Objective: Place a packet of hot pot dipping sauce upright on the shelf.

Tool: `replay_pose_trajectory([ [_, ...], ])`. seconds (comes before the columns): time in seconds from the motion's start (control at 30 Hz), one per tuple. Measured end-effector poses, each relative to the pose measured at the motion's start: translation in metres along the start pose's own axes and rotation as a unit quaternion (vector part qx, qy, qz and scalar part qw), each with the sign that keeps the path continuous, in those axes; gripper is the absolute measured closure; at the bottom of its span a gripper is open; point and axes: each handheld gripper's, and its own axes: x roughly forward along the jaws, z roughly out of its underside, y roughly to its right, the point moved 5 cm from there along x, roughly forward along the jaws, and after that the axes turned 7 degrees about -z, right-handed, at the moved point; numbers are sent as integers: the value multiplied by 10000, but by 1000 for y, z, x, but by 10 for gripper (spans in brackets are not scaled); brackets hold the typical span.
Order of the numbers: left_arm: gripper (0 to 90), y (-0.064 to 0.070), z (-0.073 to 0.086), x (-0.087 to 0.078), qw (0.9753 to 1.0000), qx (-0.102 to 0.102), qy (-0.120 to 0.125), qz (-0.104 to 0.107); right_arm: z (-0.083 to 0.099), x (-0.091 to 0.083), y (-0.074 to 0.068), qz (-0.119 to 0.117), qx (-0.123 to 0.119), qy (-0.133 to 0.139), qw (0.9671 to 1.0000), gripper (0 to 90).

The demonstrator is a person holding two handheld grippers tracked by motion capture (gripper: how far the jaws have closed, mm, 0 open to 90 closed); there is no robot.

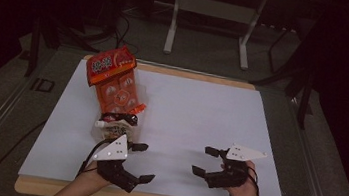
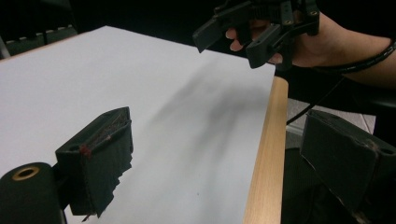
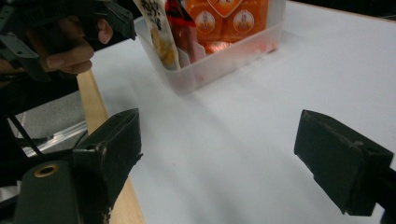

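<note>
The left gripper (image 1: 143, 163) is wide open and holds nothing. In the high view it sits low over the near left part of the desk (image 1: 195, 115), close to the wooden front edge. One of its jaws points up toward the tub (image 1: 117, 102) and the other sits nearer the edge. In the left gripper view its two black jaws stand far apart, with bare white desk (image 2: 154, 93) between them, and one jaw hangs out past the wooden edge. The right gripper (image 1: 205, 161) is wide open too and holds nothing. It sits over the near right part of the desk, and its jaws point left toward the other gripper. In the right gripper view its jaws are spread far apart over the white desk (image 3: 261, 107), touching nothing. The clear tub (image 3: 219, 60) stands on the left side of the desk, just past the left gripper. It is packed with orange snack packs (image 1: 117, 93), and a red and orange bag (image 1: 111, 65) sticks out at the far end. A pale pouch (image 1: 114, 129) stands at the near end of the tub, very close to the left gripper, but I cannot tell if they touch. The two grippers are well apart from each other.
</note>
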Motion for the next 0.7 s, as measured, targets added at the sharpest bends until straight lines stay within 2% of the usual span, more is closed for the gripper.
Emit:
replay_pose_trajectory([
  [0.1,100,2,6,4,10000,0,-71,32,6,3,3,78,-42,-43,10000,147],
  [0.4,101,5,23,17,9995,32,-316,21,17,4,13,208,55,30,9998,147],
  [0.7,101,2,30,19,9994,-7,-340,-61,23,5,20,323,108,9,9994,147],
])
